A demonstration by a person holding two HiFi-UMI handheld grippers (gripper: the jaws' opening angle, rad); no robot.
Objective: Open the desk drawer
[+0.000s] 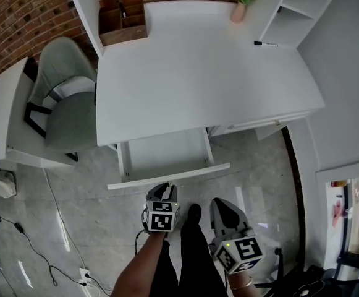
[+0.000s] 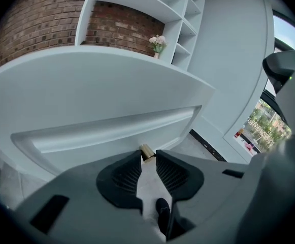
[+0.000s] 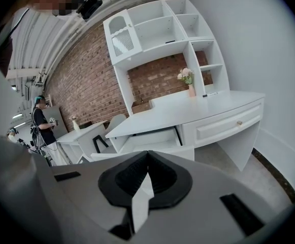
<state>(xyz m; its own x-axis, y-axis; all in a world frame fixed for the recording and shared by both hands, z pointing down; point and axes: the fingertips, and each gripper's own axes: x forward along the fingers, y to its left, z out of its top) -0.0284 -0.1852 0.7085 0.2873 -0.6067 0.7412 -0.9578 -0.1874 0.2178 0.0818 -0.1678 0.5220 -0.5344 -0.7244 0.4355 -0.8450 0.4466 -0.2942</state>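
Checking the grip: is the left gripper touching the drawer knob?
Cannot tell. Left gripper view: the knob sits at the left gripper's tips, close against one; neither contact nor gap is plain.

- Left gripper [image 1: 162, 191]: grey moulded shell, black ribbed pads [image 2: 127, 177], white cube with black square markers [image 1: 162, 219].
- Right gripper [image 1: 220, 205]: matching grey shell, black pads [image 3: 131, 180], marker cube [image 1: 241, 253] with a small green light on one face.
- Person: dark trousers [image 1: 192, 260], black shoe [image 1: 193, 212].
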